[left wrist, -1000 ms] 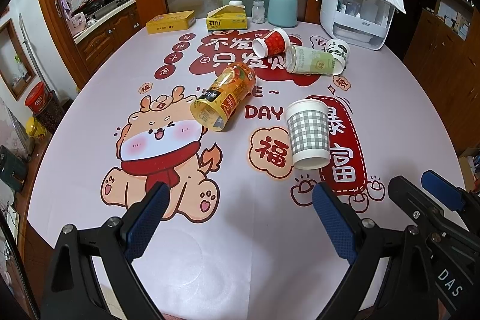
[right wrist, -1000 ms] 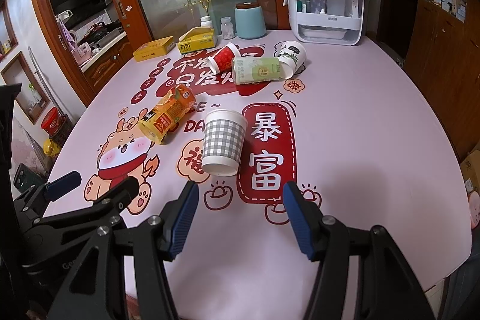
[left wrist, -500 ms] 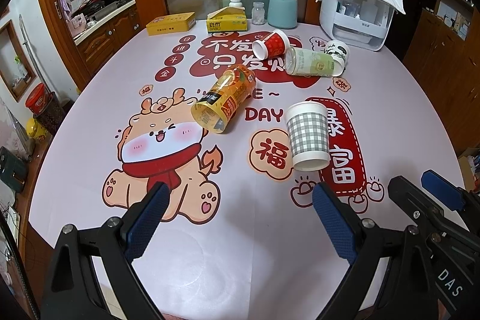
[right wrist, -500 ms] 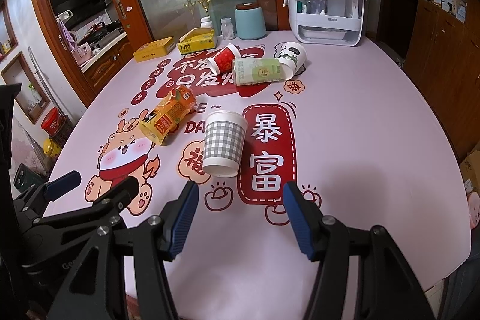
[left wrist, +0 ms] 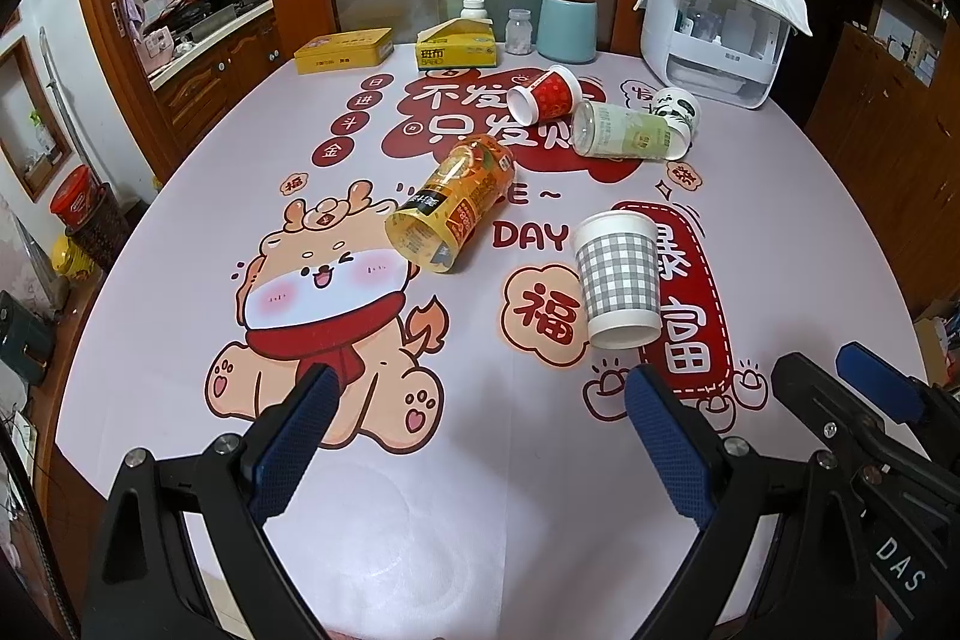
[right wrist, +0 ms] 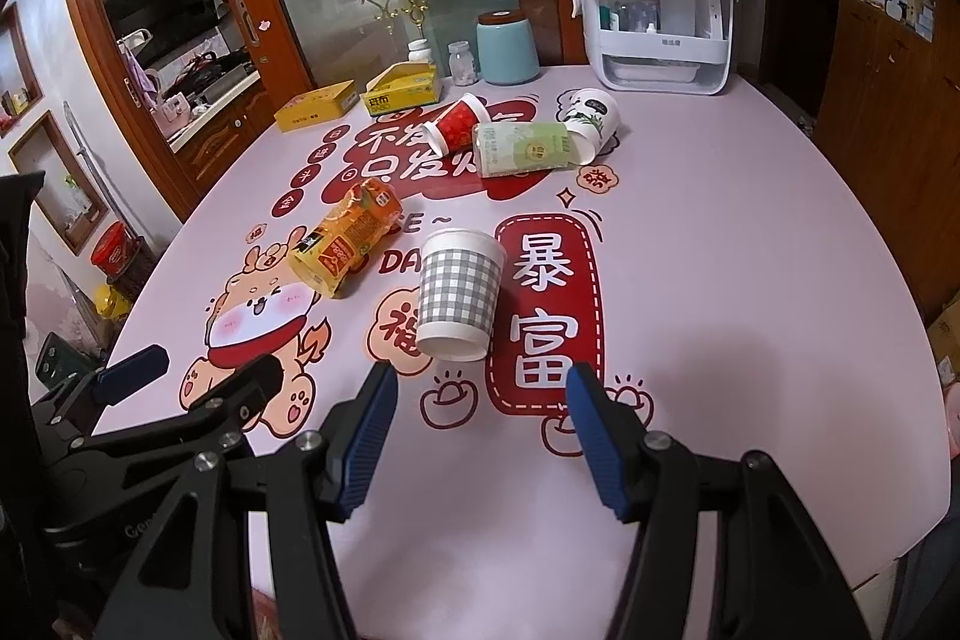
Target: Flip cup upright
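Observation:
A grey-checked paper cup (left wrist: 618, 280) lies on its side on the pink tablecloth, base end toward me; it also shows in the right wrist view (right wrist: 459, 295). An orange-yellow cup (left wrist: 453, 211) (right wrist: 345, 244) lies on its side left of it. Farther back lie a red cup (left wrist: 546, 95) (right wrist: 459, 124), a pale green cup (left wrist: 627, 137) (right wrist: 525, 148) and a white panda cup (left wrist: 678, 112) (right wrist: 591, 115). My left gripper (left wrist: 480, 436) is open and empty near the front edge. My right gripper (right wrist: 480, 418) is open and empty, just short of the checked cup.
At the back of the round table (left wrist: 780, 220) stand a white dispenser under a cloth (left wrist: 714, 22), a teal canister (left wrist: 567, 25), two small jars (left wrist: 519, 31), a tissue box (left wrist: 456, 49) and a yellow tin (left wrist: 342, 51). Wooden cabinets surround the table.
Both views have crept slightly forward toward the cups. The cups have not moved and both grippers stay open.

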`<state>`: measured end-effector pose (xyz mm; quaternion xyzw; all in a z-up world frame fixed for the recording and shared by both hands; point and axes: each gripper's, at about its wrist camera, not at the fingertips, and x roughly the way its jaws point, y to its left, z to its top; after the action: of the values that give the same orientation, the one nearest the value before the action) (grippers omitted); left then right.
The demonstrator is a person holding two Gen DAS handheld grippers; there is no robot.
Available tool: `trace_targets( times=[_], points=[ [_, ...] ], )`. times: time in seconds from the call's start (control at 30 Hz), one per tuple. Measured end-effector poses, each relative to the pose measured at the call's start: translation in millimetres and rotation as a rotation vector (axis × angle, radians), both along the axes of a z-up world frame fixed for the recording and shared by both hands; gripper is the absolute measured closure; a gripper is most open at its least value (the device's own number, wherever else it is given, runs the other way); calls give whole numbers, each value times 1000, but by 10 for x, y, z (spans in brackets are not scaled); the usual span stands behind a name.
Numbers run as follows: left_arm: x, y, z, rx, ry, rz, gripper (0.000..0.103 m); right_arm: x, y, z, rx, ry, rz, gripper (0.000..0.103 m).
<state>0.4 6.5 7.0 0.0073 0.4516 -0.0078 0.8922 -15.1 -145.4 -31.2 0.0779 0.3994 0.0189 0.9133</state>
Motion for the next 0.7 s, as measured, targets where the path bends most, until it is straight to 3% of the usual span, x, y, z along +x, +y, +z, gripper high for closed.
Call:
trace_targets(
  times=[0.33,0.7],
  points=[
    [145,96,-23,3,-19,12,8,163,55,-54,6,-1,41,44],
    [505,316,-287,-51,29,32,8,667,-35,-310,71,104,55,44]
  ],
)
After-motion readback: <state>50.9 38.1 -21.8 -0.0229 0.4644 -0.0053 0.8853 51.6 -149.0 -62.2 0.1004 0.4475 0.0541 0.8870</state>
